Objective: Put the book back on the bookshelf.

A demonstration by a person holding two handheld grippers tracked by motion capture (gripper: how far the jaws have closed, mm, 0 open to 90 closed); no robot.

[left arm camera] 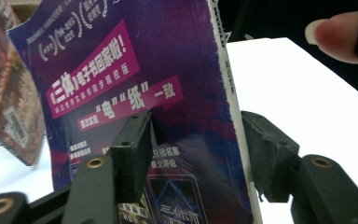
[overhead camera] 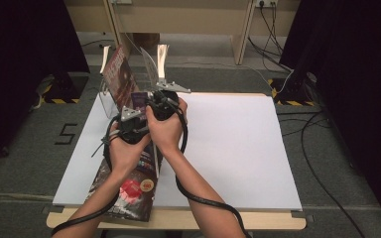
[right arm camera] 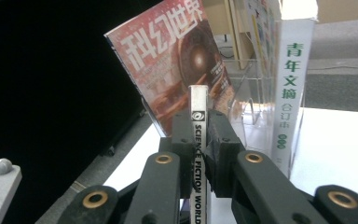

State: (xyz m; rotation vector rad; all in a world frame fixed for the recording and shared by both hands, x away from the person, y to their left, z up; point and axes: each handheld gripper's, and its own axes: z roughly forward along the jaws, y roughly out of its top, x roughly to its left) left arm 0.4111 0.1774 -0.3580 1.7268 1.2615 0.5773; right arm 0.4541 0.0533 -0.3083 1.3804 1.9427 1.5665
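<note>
purple and glossy, the thin magazine (left arm camera: 135,93) with pink chinese banners stands upright over the white tabletop (overhead camera: 238,144); your right claw (right arm camera: 199,135) pinches its white spine, while your left claw (left arm camera: 196,140) straddles its cover edge, jaws apart.

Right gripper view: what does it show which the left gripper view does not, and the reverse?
Right gripper view's own: the right gripper shut on the spine of the magazine, a white book, a clear stand. Left gripper view's own: the purple back cover between the open jaws of the left gripper, a fingertip. Shared: the magazine, the white table.
</note>
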